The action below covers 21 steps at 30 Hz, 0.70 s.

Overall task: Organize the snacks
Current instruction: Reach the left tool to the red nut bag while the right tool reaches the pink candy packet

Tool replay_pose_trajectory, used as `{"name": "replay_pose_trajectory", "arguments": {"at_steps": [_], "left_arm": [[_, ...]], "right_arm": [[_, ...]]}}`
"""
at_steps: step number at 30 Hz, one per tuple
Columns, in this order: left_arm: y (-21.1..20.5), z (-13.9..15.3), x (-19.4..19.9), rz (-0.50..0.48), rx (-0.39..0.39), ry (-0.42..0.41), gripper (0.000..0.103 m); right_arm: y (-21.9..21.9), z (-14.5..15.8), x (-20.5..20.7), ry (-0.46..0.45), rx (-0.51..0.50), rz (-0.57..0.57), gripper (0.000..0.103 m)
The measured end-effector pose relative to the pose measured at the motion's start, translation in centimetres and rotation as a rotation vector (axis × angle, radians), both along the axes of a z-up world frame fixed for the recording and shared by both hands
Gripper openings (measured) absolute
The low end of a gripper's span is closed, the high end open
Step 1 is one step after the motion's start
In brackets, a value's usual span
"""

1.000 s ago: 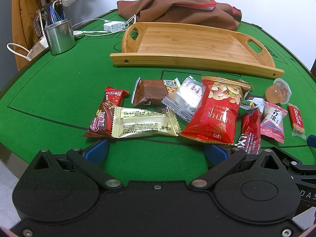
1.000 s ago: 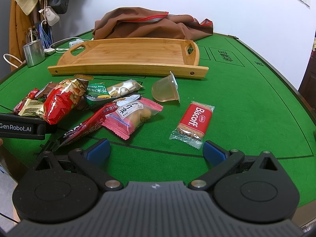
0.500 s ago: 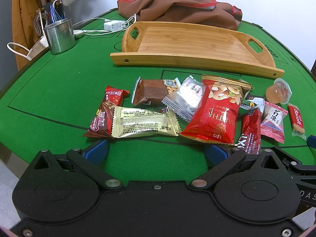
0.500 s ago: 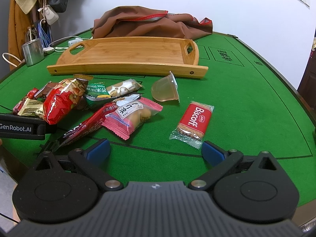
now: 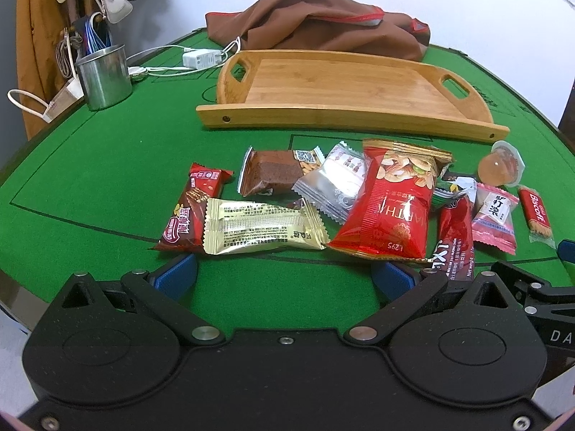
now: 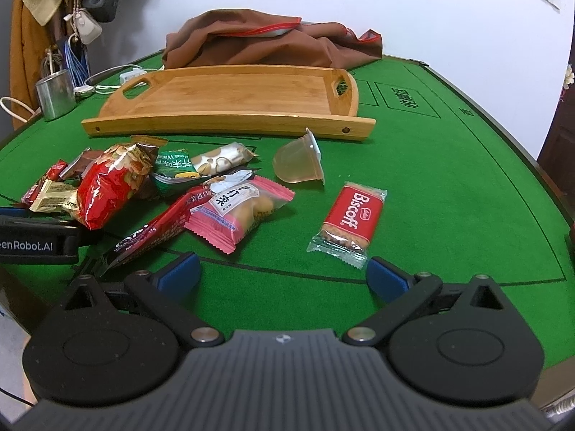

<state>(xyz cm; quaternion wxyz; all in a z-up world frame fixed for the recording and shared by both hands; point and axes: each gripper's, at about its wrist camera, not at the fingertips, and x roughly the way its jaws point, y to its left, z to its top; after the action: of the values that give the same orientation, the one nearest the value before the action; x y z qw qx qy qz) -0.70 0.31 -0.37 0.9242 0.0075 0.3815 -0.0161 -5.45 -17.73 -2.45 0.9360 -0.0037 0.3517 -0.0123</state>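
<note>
— Snacks (image 5: 388,201) in shiny wrappers lie in a heap near my edge of the green felt table (image 5: 107,165). Where's the long wooden tray (image 6: 230,93)?
— Behind them. My left gripper (image 5: 284,274) and right gripper (image 6: 284,274) are both spread wide, holding nothing.

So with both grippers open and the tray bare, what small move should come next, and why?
Probably ease the right gripper forward onto the Biscoff biscuit. It lies alone, apart from the pile, just ahead of the open fingers, and the wooden tray holds nothing yet.
</note>
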Motion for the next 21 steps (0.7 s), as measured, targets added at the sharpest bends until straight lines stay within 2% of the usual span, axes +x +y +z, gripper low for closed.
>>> {"name": "replay_pose_trajectory", "arguments": {"at_steps": [11,18,21], "left_arm": [[0.3,0.7,-0.3,-0.034,-0.021,0.0,0.103],[0.0,3.4,-1.9,-0.117,-0.053,-0.112,0.103],[-0.2,4.3,-2.1,-0.16,-0.1,-0.144,0.102]], "right_arm": [[-0.4,0.2,0.1,0.016,0.005,0.066,0.103],[0.2,1.4,-0.8,-0.076,-0.028,0.104,0.103],[-0.1,1.8,-0.5,-0.093,-0.046,0.096,0.101]]}}
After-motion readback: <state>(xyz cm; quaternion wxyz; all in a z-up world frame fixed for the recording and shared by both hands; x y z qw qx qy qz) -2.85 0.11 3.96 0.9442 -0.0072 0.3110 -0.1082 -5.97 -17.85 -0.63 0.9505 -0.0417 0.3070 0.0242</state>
